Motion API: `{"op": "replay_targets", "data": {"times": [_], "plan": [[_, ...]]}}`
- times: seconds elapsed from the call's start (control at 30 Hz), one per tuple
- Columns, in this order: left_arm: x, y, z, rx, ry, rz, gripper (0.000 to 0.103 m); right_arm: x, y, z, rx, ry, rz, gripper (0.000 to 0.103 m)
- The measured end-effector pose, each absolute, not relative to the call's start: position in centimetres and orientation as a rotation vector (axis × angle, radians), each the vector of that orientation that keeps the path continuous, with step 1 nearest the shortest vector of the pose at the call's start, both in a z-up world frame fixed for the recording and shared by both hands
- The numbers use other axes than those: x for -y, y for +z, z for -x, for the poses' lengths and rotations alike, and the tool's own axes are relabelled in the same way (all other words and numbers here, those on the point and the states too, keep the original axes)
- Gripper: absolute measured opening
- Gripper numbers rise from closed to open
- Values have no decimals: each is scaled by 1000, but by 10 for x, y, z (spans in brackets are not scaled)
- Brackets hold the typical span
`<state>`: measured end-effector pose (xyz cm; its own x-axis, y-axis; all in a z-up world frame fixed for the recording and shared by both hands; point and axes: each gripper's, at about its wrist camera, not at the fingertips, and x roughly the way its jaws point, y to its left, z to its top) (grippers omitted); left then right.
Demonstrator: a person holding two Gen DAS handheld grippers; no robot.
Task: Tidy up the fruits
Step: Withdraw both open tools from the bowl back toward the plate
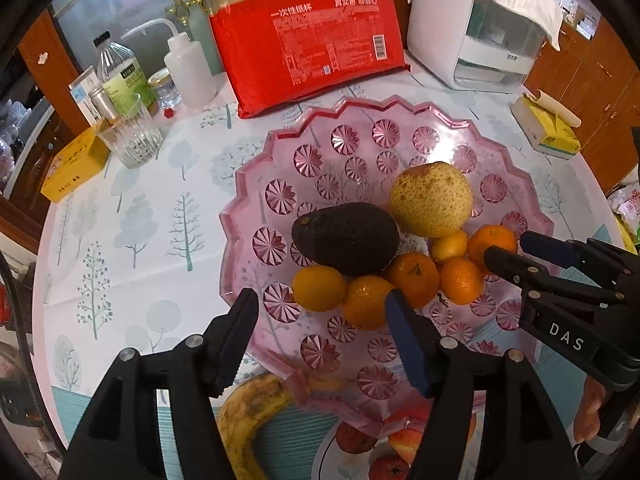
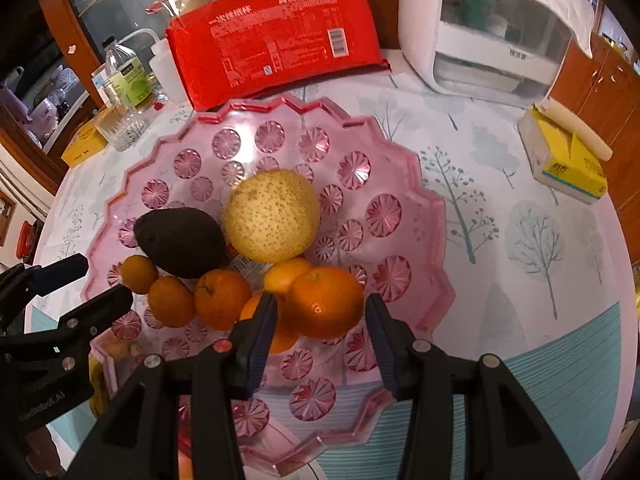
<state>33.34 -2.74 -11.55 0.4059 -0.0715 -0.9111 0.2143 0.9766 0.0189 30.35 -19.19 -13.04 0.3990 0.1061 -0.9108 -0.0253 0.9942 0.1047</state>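
Note:
A pink cut-glass fruit bowl [image 1: 280, 152] [image 2: 420, 200] holds a dark avocado [image 1: 346, 238] [image 2: 180, 242], a speckled yellow pear [image 1: 431, 199] [image 2: 271, 216] and several small oranges [image 1: 414, 278] [image 2: 326, 302]. My left gripper [image 1: 322, 312] is open and empty over the bowl's near rim, fingertips beside the front oranges. My right gripper [image 2: 320, 316] is open, its fingers on either side of the largest orange; whether they touch it I cannot tell. It also shows at the right of the left wrist view [image 1: 508, 250]. A banana [image 1: 248, 416] lies outside the bowl, under my left gripper.
A plate of red fruit [image 1: 384, 452] sits under the bowl's near edge. Behind stand a red pack of paper cups [image 1: 308, 48], a white appliance [image 1: 472, 28], a glass [image 1: 132, 136], bottles [image 1: 124, 76], a yellow box [image 1: 74, 168] and a tissue box [image 2: 568, 156].

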Motion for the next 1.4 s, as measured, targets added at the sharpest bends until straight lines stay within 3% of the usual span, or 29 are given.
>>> {"op": "replay_targets", "data": {"times": [0.43,0.57,1.2,1.4], "plan": [[26,-89,-304,-1105,-174,-138,71,189,-102,-285,-1102,107,-108,47],[24,-81,-295,-1099,-167,-130,79,189,-94,-277,-1087,112,-111,47],[18,-31,-228,-1020,-150,-94,80,184,-43,-221,-1007,158,-105,47],[15,-21,-202,-997,-141,-85,81,182,-29,-196,-974,175,-96,54]]}}
